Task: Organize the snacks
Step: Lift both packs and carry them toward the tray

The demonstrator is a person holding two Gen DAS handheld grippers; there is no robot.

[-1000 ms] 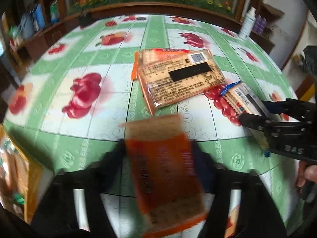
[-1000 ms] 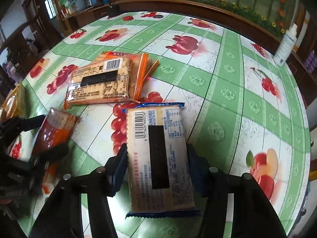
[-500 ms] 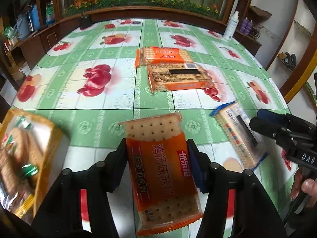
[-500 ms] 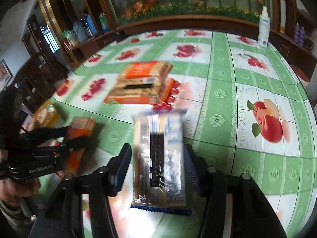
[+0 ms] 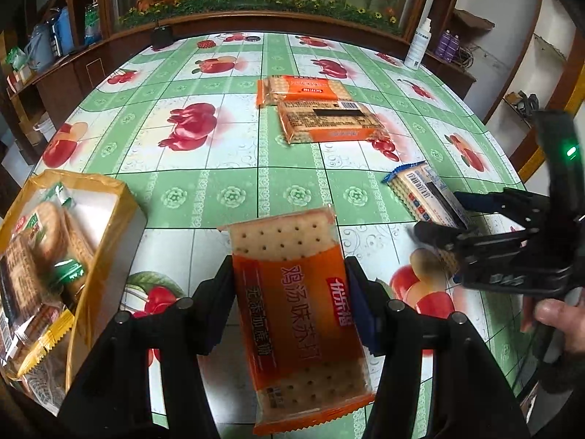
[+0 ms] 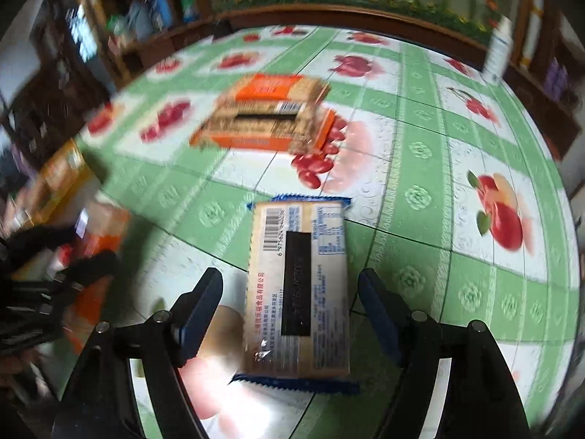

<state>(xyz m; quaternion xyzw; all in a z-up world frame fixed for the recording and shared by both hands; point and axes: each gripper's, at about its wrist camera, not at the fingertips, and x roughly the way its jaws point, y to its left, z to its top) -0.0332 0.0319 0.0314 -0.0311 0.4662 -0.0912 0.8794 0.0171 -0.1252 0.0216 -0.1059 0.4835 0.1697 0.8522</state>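
My left gripper [image 5: 289,292] is shut on an orange cracker pack [image 5: 299,307] and holds it above the table. My right gripper [image 6: 290,292] is open, its jaws standing apart on either side of a blue-edged cracker pack [image 6: 298,285] that lies between them. That pack also shows in the left wrist view [image 5: 426,197], with the right gripper [image 5: 449,216] around it. Two more orange cracker packs [image 5: 325,120] lie at the table's middle. A yellow box [image 5: 91,226] with several snack packs stands at the left.
The table has a green and white fruit-print cloth [image 5: 204,139]. A white spray bottle [image 5: 420,45] stands at the far right edge. Wooden cabinets [image 5: 55,84] ring the far and left sides.
My right gripper has opened and let go of the blue-edged pack. Both grippers have drawn back toward the near side of the table; the yellow box has come further into the left view.
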